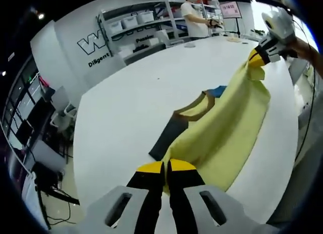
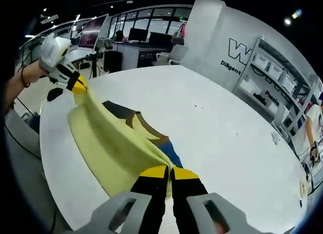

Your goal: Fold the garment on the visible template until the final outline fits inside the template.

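In the left gripper view, the left hand-held gripper [image 1: 166,167] is clenched on one edge of a yellow garment [image 1: 229,128], its yellow-tipped jaws pressed together with the cloth between them. The garment stretches away from it, lifted above the white bench [image 1: 141,93], to the right hand-held gripper [image 1: 258,56], which pinches the far edge, held by a person's hand [image 1: 303,47]. Under the raised cloth a dark template [image 1: 174,130] lies flat on the bench; a brown collar-shaped band and a blue patch [image 1: 218,90] show beside the garment.

In the right gripper view, the right hand-held gripper [image 2: 168,171] is likewise closed on the garment [image 2: 108,143], which runs up to the left hand-held gripper [image 2: 76,85] at the far end. The template [image 2: 121,111] shows beyond the cloth, partly covered by it.

A person [image 1: 194,17] stands at the far end of the bench, in front of shelves [image 1: 136,19] carrying boxes.
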